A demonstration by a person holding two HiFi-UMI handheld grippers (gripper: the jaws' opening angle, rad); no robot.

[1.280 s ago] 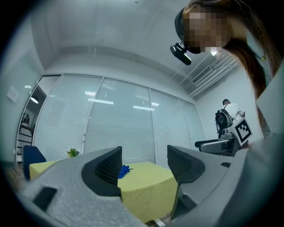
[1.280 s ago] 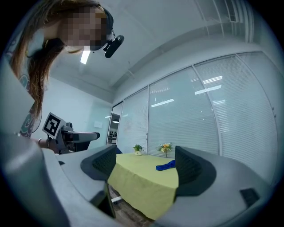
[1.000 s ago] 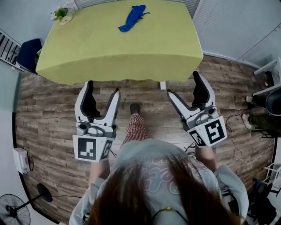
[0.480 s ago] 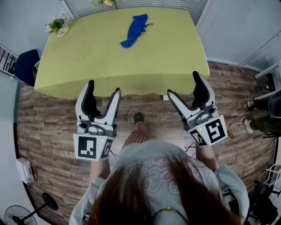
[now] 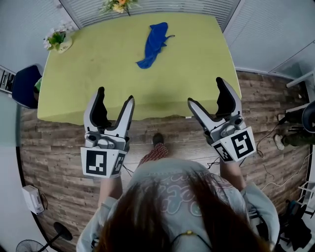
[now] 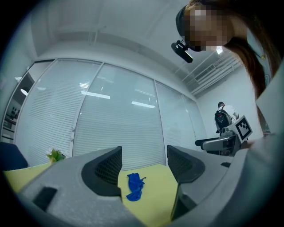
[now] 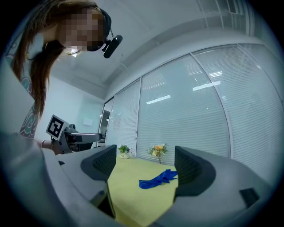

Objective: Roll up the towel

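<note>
Shows a crumpled blue towel (image 5: 153,44) well ahead on the far half of the table (image 5: 88,83), long axis pointing away, about midway between left hand-held gripper (image 5: 115,96) and right hand-held gripper (image 5: 205,92), both wide open and empty.

The yellow-green table (image 5: 197,74) stands on a wood-plank floor (image 5: 49,147). A blue towel (image 5: 153,43) lies crumpled (not rolled) near its far side, with a potted plant (image 5: 56,39) and a flower bouquet (image 5: 117,6) at the far edge.

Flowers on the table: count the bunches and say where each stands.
2. One bunch stands at the far left corner of the table; the other bunch stands at its far edge, just left of the blue towel. None appears hidden.
</note>
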